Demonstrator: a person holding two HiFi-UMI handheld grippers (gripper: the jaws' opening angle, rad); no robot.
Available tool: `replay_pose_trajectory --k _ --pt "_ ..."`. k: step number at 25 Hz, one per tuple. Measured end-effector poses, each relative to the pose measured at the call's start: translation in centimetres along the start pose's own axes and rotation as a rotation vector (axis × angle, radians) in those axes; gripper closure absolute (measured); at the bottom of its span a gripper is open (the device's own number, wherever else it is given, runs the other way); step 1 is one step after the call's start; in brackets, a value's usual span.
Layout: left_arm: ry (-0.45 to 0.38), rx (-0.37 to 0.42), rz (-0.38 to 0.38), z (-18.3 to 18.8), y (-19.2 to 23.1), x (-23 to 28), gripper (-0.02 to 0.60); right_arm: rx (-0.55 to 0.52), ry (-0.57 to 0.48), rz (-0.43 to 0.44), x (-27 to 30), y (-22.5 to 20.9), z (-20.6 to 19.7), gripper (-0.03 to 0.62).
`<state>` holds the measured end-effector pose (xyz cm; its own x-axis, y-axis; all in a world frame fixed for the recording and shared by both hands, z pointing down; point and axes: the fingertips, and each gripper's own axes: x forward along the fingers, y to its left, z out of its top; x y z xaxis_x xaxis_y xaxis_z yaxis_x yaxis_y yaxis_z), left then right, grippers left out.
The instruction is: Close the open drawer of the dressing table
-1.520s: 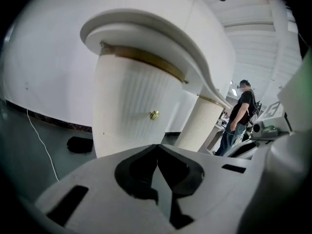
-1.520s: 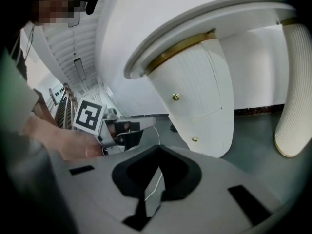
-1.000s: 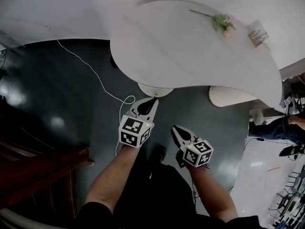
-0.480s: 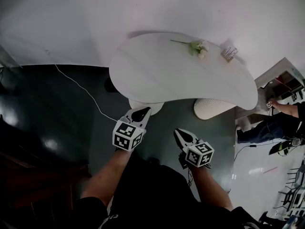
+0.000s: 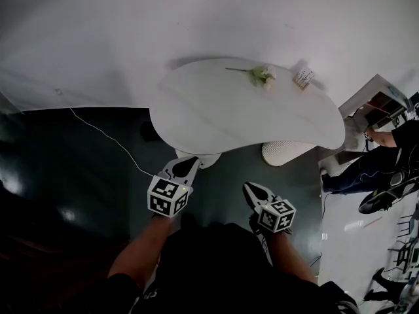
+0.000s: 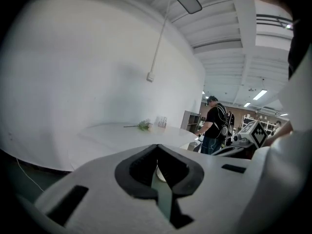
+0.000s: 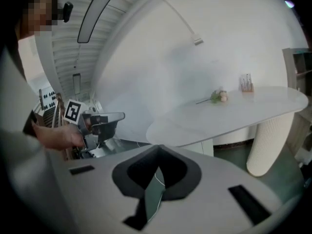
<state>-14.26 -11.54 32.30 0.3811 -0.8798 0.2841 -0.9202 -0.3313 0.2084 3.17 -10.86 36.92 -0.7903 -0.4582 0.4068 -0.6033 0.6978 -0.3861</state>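
No open drawer shows in any view. A white curved table [image 5: 242, 110] stands against the white wall ahead, with a flower [image 5: 260, 74] and a small card holder [image 5: 302, 78] on it. My left gripper [image 5: 192, 159] hangs over the dark floor just short of the table's near edge, its jaws closed tip to tip on nothing. My right gripper [image 5: 248, 186] is lower and to the right, also shut and empty. The table [image 6: 126, 130] and flower [image 6: 144, 125] lie beyond the left jaws in the left gripper view. The right gripper view has the table [image 7: 234, 111] at right.
A ribbed white pedestal [image 5: 285, 152] and a round base [image 5: 203, 159] hold up the table. A white cable [image 5: 105, 136] trails over the dark floor at left. A person [image 5: 386, 156] stands by a shelf unit [image 5: 376, 97] at the right.
The head view has pulled back: the table now looks smaller and farther off, with more wall showing. Both grippers sit slightly lower in the picture, still shut. The person at right is more in view.
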Motion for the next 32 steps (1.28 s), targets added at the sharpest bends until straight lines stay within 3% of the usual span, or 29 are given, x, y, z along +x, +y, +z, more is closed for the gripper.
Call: replay_pose_trajectory --k 5,10,13,18,23,27,32 --pt "0.005 0.025 0.006 1.1 0.6 -0.4 0.572 -0.028 -0.071 0.052 1.4 2.9 4.1 0.589" --pt "-0.011 0.057 0.042 3.5 -0.8 0.4 0.572 -0.077 -0.131 0.132 0.7 2.0 8.2 0.589" --pt "-0.027 0.059 0.064 4.9 -3.1 2.0 0.572 -0.110 -0.187 0.185 -1.7 0.7 11.1 0.589" --pt "-0.075 0.040 0.148 5.9 -8.9 5.2 0.572 -0.283 -0.217 0.201 -8.7 -5.5 13.6 0.589" --pt "-0.116 0.002 0.270 6.2 -12.6 7.9 0.572 -0.270 -0.219 0.248 -12.8 -11.8 14.8 0.591" --pt "-0.117 0.019 0.327 6.8 -14.2 7.9 0.572 -0.310 -0.205 0.332 -13.0 -12.7 15.2 0.591" --pt "-0.102 0.061 0.297 8.3 -14.1 7.0 0.572 -0.358 -0.244 0.413 -12.9 -10.9 18.0 0.591"
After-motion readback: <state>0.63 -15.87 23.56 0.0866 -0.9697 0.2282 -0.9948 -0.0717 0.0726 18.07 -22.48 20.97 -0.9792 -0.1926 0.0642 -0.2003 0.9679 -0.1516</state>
